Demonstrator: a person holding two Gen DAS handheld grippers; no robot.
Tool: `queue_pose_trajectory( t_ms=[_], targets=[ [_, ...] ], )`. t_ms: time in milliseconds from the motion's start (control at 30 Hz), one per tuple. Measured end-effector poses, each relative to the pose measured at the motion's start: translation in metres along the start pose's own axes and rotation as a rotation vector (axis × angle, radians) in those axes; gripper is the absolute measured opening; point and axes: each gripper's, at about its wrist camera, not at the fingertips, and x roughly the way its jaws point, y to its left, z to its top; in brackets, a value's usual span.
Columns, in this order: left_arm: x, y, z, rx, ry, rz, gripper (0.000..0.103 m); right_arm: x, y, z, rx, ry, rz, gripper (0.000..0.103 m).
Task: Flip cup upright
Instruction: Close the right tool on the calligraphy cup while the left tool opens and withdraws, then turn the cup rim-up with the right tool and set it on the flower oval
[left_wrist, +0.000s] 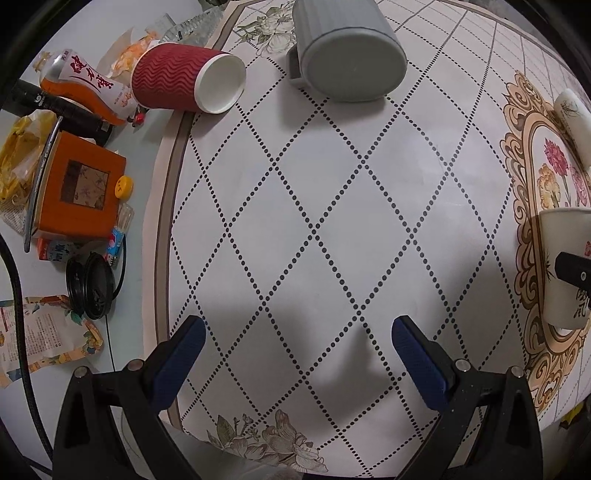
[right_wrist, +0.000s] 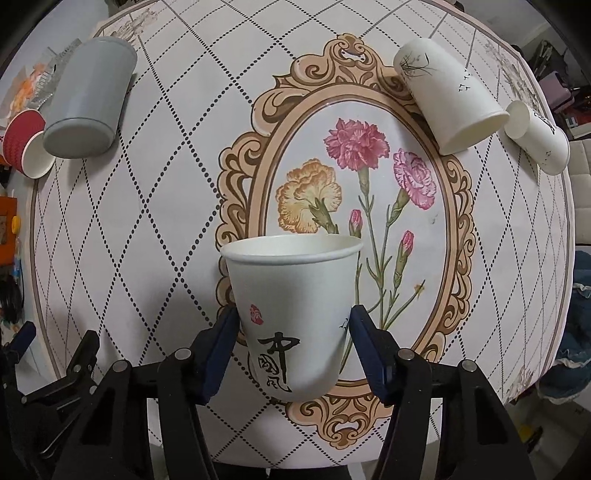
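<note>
Cups on their sides: a red ripple cup (right_wrist: 26, 144) at 10 o'clock, a grey mug (right_wrist: 86, 99) beside it. Left hand-held gripper (left_wrist: 298, 334) gapes empty. Right hand-held gripper (right_wrist: 293, 334) clamps the thin, crushable white paper cup (right_wrist: 291, 306) mid-wall, mouth up; squeeze lightly.

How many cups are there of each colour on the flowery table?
White paper cups: 3, the held cup, one lying cup and another lying cup
Grey cup: 1
Red cup: 1
Total: 5 cups
</note>
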Motion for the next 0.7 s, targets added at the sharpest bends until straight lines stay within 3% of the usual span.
queue_pose_trajectory(
  t_ms=[233,400,700],
  targets=[
    [-0.006,-0.005,0.002,-0.003,0.000,0.001,0.103,-0.006,-0.009,-0.012,0.014,-0.016,0.025,0.063],
    [-0.008,-0.004,0.006,-0.012,0.001,-0.022,0.103,-0.019,-0.023,-0.020,0.045,-0.079,0.084,0.063],
    [0.005,0.008,0.028,-0.121,0.076,-0.085,0.103,-0.057,-0.038,-0.018,0.104,-0.388,0.216,0.063]
  ],
)
